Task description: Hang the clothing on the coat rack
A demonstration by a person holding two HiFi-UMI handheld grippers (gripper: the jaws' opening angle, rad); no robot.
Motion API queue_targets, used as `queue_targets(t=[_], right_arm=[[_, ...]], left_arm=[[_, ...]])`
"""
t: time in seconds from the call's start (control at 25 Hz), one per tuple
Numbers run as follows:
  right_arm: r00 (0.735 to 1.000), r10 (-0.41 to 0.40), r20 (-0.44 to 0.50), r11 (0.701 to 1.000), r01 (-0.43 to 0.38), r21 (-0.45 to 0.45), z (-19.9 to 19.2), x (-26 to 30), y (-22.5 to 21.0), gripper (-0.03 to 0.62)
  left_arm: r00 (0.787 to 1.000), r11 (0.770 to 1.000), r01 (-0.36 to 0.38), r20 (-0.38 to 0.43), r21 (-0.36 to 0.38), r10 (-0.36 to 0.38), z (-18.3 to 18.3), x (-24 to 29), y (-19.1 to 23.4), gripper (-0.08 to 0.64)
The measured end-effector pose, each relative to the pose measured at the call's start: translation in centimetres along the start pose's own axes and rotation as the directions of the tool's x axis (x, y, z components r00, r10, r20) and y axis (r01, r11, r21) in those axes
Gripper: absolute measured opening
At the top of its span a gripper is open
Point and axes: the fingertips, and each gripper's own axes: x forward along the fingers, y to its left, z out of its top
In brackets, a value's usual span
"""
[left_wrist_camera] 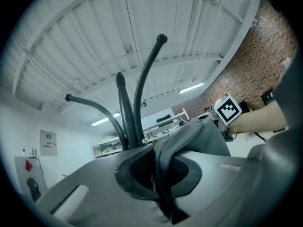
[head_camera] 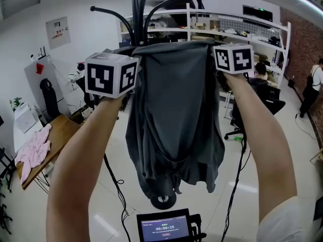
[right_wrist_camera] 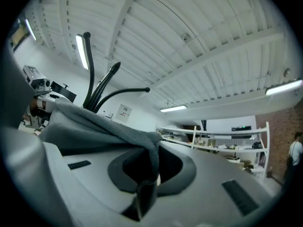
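- The dark grey garment (head_camera: 174,125) is held up at the centre of the head view. Its top edge is stretched between the two tools and the rest hangs in long loose folds.
- The left hand-held gripper (left_wrist_camera: 158,176) is closed tight on a fold of that top edge, at 10 o'clock from the cloth's middle. The fabric is seen pinched between its jaws.
- The right hand-held gripper (right_wrist_camera: 147,174) is likewise clamped on a fold, at 2 o'clock, with cloth running away from its jaws toward the rack.
- The coat rack (head_camera: 136,14) stands just behind the garment, and its curved hooks (left_wrist_camera: 161,39) rise at 12 o'clock above the stretched edge. No hook is judged to be engaged yet.
- The rack's base (head_camera: 162,200) shows at 6 o'clock, below the hem.
- A pink cloth (head_camera: 33,153) lies on a bench (head_camera: 63,127) at 8 o'clock, well apart.
- Only narrow folds are gripped, so a jerk upward could let the hanging weight drag the fabric out of either grip.
- If the edge were released against the pole rather than laid over a hook tip, the garment would probably slide to the floor.
- A fold snagged on one hook and pulled sideways could tilt the rack.
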Motion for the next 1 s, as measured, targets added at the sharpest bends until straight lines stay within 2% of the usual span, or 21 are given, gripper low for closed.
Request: queue_targets(t=[0.12, 0.24, 0.4, 0.48, 0.56, 0.64, 0.8, 1.0], right_arm=[[0.996, 0.057, -0.064, 0.998, -0.056, 0.029, -3.5, 0.2, 0.7, 0.011], [0.986, 0.131, -0.099, 0.991, -0.127, 0.043, -6.3, -0.1, 2.3, 0.011], [0.973, 0.214, -0.089, 0.976, -0.208, 0.067, -8.3, -1.6, 4.9, 0.011], [0.969, 0.241, -0.058, 0.967, -0.235, 0.098, -8.9, -2.9, 5.8, 0.011], [0.969, 0.248, -0.020, 0.962, -0.244, 0.126, -9.2, -4.1, 6.2, 0.011], [0.971, 0.238, 0.008, 0.963, -0.237, 0.128, -9.1, -5.1, 6.4, 0.011], [0.975, 0.221, 0.018, 0.969, -0.222, 0.113, -8.9, -6.4, 7.1, 0.019], [0.976, 0.216, 0.018, 0.964, -0.216, 0.157, -9.5, -7.1, 7.1, 0.043]], left_arm=[[0.994, 0.999, 0.041, -0.097, 0.005, -0.040, -3.0, 0.6, -1.2, 0.003], [0.978, 0.994, 0.094, -0.179, -0.060, -0.104, -6.8, 1.3, -2.4, 0.003], [0.960, 0.983, 0.159, -0.220, -0.096, -0.176, -10.3, 1.4, -4.7, 0.005], [0.957, 0.978, 0.183, -0.209, -0.097, -0.200, -11.4, 1.3, -5.9, 0.005], [0.964, 0.974, 0.189, -0.164, -0.121, -0.208, -11.6, 1.2, -6.3, 0.008], [0.970, 0.969, 0.199, -0.109, -0.150, -0.216, -11.3, 0.9, -6.3, 0.008], [0.973, 0.967, 0.213, -0.056, -0.139, -0.223, -11.0, 0.0, -6.0, 0.026], [0.973, 0.944, 0.224, -0.009, -0.241, -0.233, -11.5, -0.8, -5.6, 0.093]])
